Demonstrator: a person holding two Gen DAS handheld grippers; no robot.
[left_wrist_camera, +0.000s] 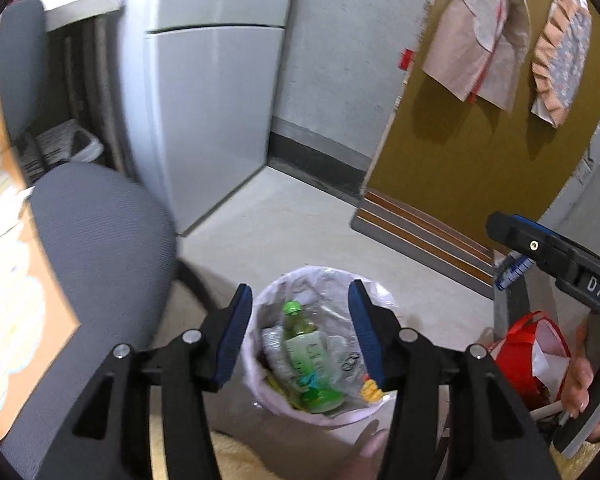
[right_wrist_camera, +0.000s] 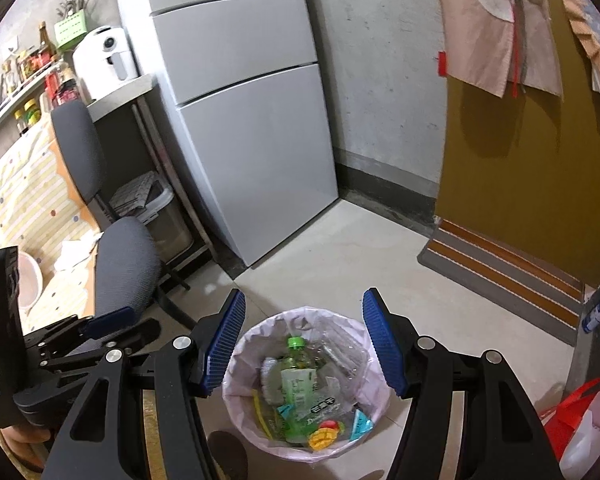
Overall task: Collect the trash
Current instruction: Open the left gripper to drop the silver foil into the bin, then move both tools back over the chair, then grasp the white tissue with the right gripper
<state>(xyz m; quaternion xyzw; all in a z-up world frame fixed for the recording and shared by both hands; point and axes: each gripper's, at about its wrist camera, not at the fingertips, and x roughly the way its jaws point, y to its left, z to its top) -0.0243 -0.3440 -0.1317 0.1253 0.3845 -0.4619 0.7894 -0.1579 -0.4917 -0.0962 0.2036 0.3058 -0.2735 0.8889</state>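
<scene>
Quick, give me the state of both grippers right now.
Left gripper: open, nothing between the jaws, above the trash bin.
Right gripper: open, nothing held, above the same bin.

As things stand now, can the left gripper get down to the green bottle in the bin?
Probably yes. The left gripper hangs open over the bin, and the green bottle lies on top of the trash with nothing covering it.

Ahead of me stand a grey fridge (right_wrist_camera: 244, 128), a grey office chair (left_wrist_camera: 100, 248) and a striped doormat (right_wrist_camera: 508, 276).
</scene>
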